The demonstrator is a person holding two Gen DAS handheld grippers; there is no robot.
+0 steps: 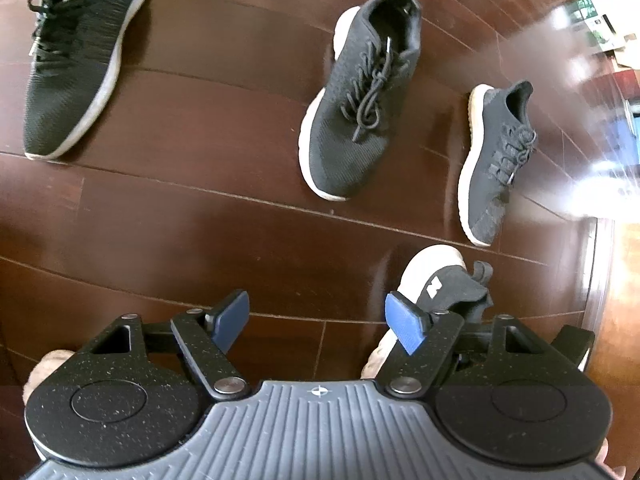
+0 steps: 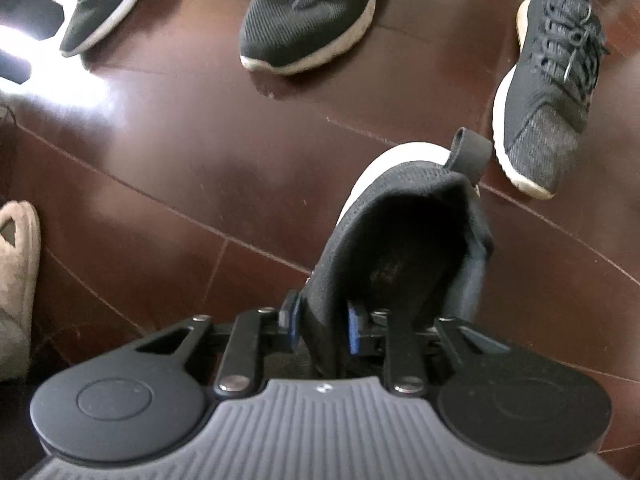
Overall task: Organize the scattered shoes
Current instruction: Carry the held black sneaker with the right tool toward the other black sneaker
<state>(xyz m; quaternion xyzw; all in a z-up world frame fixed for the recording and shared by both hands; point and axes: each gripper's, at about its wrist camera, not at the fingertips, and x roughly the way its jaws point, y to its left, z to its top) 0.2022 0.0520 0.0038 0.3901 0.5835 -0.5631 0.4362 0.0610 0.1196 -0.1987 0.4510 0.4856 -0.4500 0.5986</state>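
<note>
While the right gripper (image 2: 320, 326) pinches the collar wall of the held sneaker (image 2: 404, 240), one pad inside the opening and one outside, we're mid-carry: its heel points ahead, and whether the sole is clear of the wood floor (image 2: 180, 152) we can't tell. Left gripper (image 1: 318, 320) hovers spread wide, holding nothing. Relative to the held sneaker: the grey-toed sneaker (image 2: 548, 84) lies just beyond to its right, the middle sneaker (image 2: 312, 16) further ahead, the far-left sneaker (image 1: 80, 60) well apart. Next, we judge: set the held one down beside its mate, toes aligned, then release.
</note>
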